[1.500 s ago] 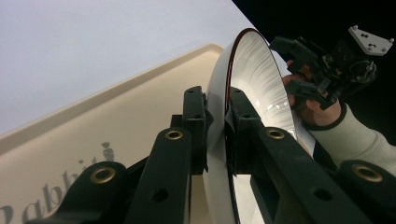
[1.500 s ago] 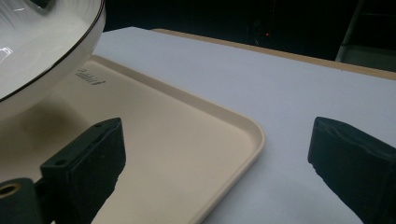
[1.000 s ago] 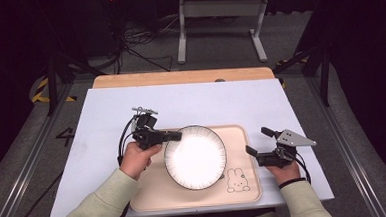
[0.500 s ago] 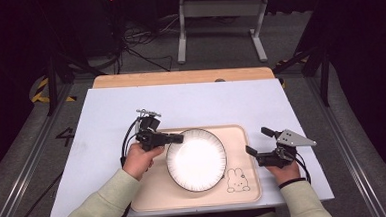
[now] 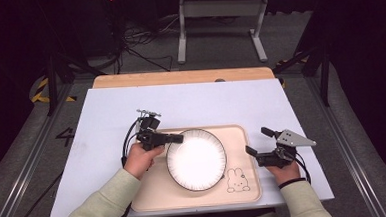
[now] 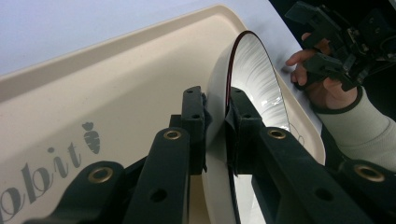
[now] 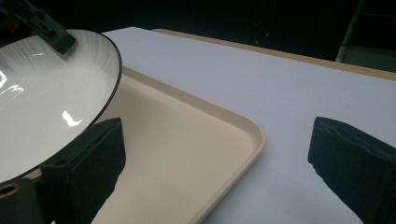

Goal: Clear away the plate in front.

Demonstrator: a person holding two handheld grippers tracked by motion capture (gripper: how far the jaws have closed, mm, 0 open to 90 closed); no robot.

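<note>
A white plate with a dark rim [image 5: 196,158] is over the beige tray [image 5: 237,136], tilted, with its left edge raised. My left gripper [image 5: 175,138] is shut on that left edge; in the left gripper view the two pads pinch the plate's rim [image 6: 216,121] from both sides. My right gripper [image 5: 259,140] stands open at the tray's right edge with nothing between its jaws. In the right gripper view, the plate [image 7: 46,93] hangs above the tray [image 7: 187,140] at the left.
The tray has a rabbit drawing [image 5: 237,179] in its near right corner. A pale blue mat [image 5: 206,105] covers the table [image 5: 179,77]. Metal stand legs [image 5: 222,32] and cables lie on the floor beyond the far edge.
The plate and the left gripper have drifted slightly toward the near side. The right gripper has stayed where it was.
</note>
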